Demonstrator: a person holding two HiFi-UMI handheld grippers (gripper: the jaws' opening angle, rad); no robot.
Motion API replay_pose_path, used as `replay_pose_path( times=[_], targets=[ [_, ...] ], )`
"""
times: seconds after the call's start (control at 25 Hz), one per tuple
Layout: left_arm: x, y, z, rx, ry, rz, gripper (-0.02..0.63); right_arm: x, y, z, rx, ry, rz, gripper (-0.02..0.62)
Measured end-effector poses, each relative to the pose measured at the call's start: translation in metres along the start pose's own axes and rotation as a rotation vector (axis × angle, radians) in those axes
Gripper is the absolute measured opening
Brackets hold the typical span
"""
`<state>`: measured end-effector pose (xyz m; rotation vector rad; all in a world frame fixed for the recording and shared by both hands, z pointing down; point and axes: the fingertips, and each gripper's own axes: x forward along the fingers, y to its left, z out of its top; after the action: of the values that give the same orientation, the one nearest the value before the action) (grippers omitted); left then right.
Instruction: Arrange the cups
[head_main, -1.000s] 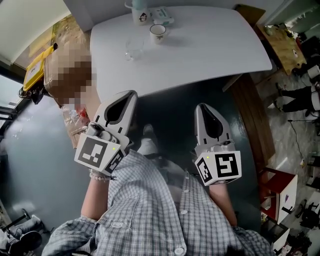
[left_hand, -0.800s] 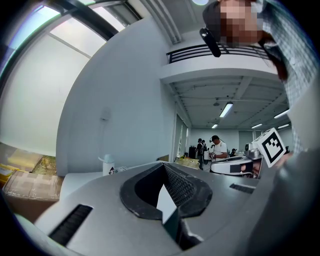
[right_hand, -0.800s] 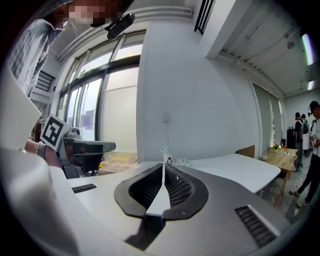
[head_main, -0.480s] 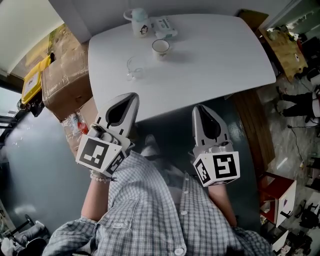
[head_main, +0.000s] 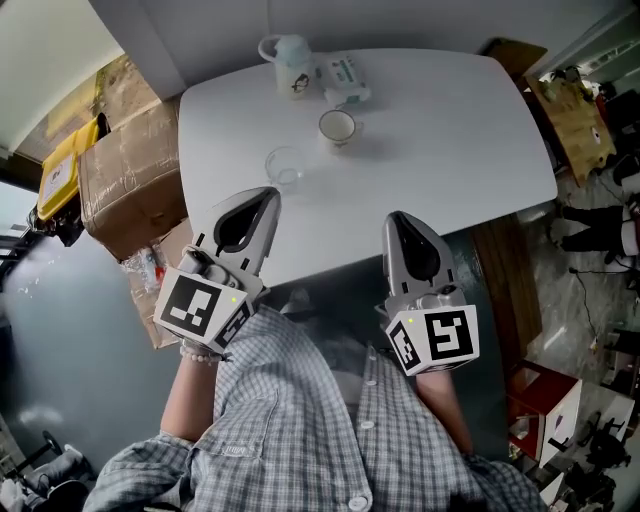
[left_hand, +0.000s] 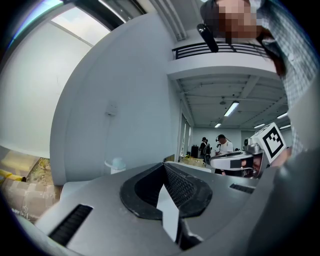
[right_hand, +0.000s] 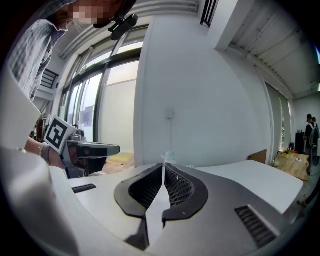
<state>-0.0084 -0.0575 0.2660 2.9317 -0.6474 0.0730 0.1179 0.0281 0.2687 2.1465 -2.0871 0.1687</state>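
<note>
Two handheld grippers, L gripper (head_main: 264, 197) & R gripper (head_main: 399, 221), hover at near edge of white rounded table (head_main: 460, 130), both w/ jaws together, nothing between. Clear glass cup (head_main: 285, 165) sits just ahead of L gripper; small white ceramic cup (head_main: 337, 126) & pale lidded mug (head_main: 290, 52) farther back.

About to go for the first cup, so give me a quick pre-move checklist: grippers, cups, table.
1. Grippers empty: ok. The left gripper and right gripper hold nothing.
2. Jaws open for a grasp: not ok. Both pairs are together.
3. Cups upright: ok. The white cup and clear glass stand on the white table.
4. Room round each: ok. They stand apart from each other, the lidded mug and the tissue pack.
5. Grippers at the cups: not ok. Both are at the table's near edge.
6. Cups empty: cannot tell.
</note>
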Motion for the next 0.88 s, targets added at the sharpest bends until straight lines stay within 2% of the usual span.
replay_pose_path(
  times=[0.52,0.88],
  targets=[
    [0.009,0.042,-0.012,-0.021,0.022,0.058,0.009,0.049,0.009,0.001,-0.056,0.035,0.064,0.029],
    [0.017,0.070,-0.020,-0.025,0.023,0.180,0.009,0.077,0.003,-0.001,-0.074,0.055,0.164,0.029]
  ],
)
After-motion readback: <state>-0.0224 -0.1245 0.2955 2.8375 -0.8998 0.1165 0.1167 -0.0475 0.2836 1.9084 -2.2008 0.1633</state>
